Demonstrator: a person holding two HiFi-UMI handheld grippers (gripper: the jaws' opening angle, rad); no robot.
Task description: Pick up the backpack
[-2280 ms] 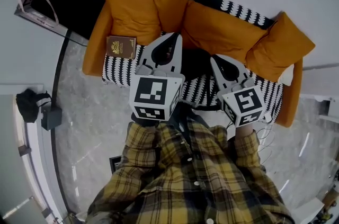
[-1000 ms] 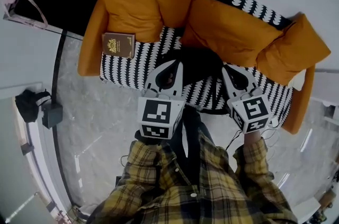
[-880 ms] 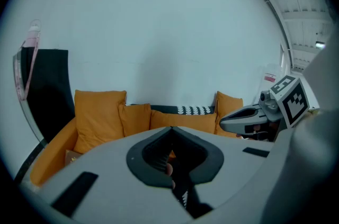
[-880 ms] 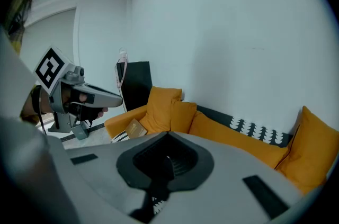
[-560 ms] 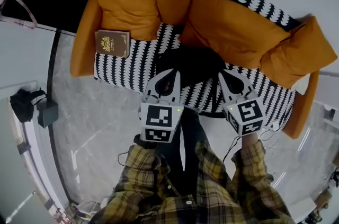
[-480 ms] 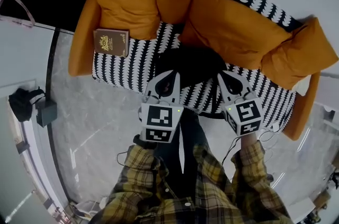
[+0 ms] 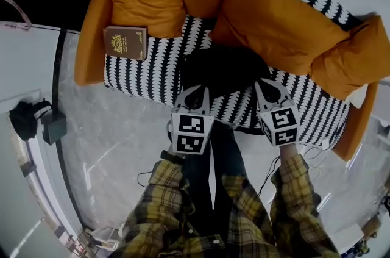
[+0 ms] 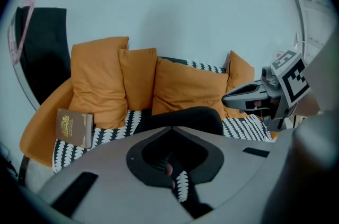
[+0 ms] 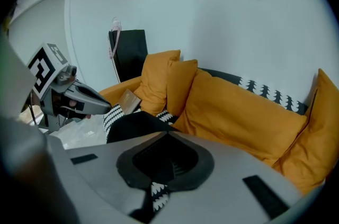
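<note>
Looking down, I see the sofa [image 7: 146, 71] with orange cushions [image 7: 274, 19]. The black backpack [image 7: 222, 68] sits mid-seat, in front of them. My left gripper [image 7: 194, 91] and right gripper [image 7: 265, 85] flank its near edge, jaws closed on nothing. A brown book [image 7: 125, 42] lies at the seat's left end.

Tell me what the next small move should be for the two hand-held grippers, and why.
Probably open both sets of jaws before reaching in. The left hand-held gripper and the right hand-held gripper are both shut with nothing between their jaws. Both point at the black backpack lying on the sofa. Shut jaws could only push it, not take hold.
</note>
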